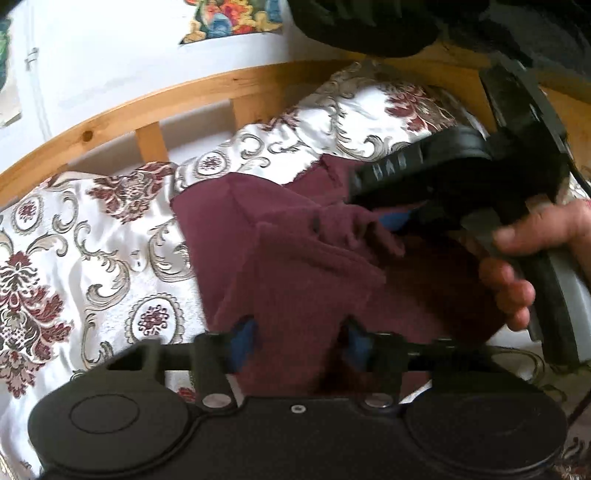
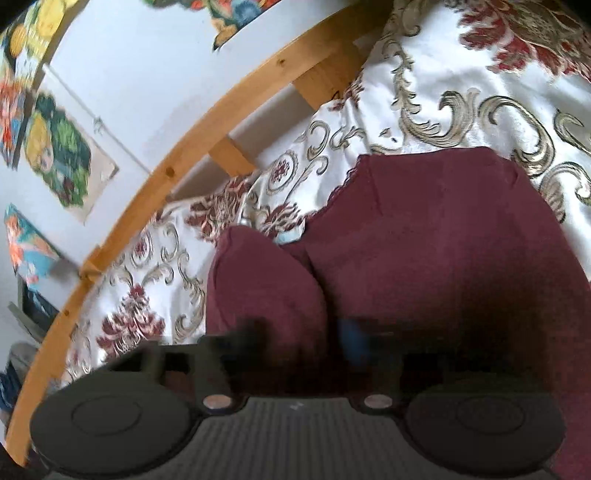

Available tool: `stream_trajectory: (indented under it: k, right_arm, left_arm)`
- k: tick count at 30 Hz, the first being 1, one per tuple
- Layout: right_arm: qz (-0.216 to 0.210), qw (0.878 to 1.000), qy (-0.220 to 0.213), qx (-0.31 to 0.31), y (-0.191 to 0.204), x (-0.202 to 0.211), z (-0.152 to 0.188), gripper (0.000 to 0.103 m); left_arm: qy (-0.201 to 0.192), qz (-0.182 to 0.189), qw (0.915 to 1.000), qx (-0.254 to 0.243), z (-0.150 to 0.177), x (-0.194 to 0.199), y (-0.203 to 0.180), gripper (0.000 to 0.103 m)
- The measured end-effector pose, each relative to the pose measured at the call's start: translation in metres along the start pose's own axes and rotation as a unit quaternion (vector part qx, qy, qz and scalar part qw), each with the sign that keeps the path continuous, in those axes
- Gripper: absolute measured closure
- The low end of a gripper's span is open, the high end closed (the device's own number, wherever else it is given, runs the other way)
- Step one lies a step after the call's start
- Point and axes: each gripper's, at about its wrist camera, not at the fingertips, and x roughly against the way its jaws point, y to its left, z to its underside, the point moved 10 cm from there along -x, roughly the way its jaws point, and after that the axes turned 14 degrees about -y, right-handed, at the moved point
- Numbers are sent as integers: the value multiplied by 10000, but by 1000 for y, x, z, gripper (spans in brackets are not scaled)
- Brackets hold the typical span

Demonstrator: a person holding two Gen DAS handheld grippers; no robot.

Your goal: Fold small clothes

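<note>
A small maroon garment [image 1: 295, 258] lies partly folded on a patterned bedspread [image 1: 92, 240]. My left gripper [image 1: 299, 339] has its blue-padded fingers apart, with a raised fold of the maroon cloth between them. My right gripper [image 1: 384, 218] comes in from the right in the left wrist view and pinches a bunched edge of the same garment. In the right wrist view the garment [image 2: 424, 240] fills the middle. The right gripper [image 2: 306, 339] is blurred there and its fingers are sunk in the cloth.
A wooden bed rail [image 1: 147, 107] curves along the far edge of the bed, also in the right wrist view [image 2: 177, 166]. Behind it is a white wall with colourful pictures [image 2: 59, 155]. A dark object [image 1: 369, 26] hangs at the top. The bedspread [image 2: 461, 92] surrounds the garment.
</note>
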Motion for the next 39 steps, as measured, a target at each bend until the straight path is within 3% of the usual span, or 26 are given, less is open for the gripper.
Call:
stream_trajectory:
  k: [2,4,10,14,17,25,32,39]
  right_arm:
    - [-65,9999,-152,24,5,5,-4,84]
    - [-171,9991,-379,122,13,14,-14,89]
    - [-138,9892,-1138,915,38,50,-54,90]
    - [237,9748,-1410,1713,40,82,-70,90]
    - [514,9684,-1524,1908,29,103,-77,90]
    - [1125,9710,-1531,1450,-15,126,-83,90]
    - [1611,9651,-1182,1694,-32,122,-71,90]
    - [1830,9735,-831,1087,-63,114,-54,86]
  left_arm:
    - [-73,-35,9999,-105,-2,3,-1,78]
    - [-189,5,9995,-233,-7,8,-5,83]
    - [-651,389,9942,-767,-22,23,-40,86]
    - [-902,673,9872,-1127,-28,26,-70,86]
    - [-1053,899,9817,-1310,-30,25,-91,86]
    - [-1115,1263,9723,-1621,-21,20,-122,86]
    - [-915,1411,9740,-1519,-11,13,-122,84]
    - [-625,1584,9807,-961,-3,5,-114,81]
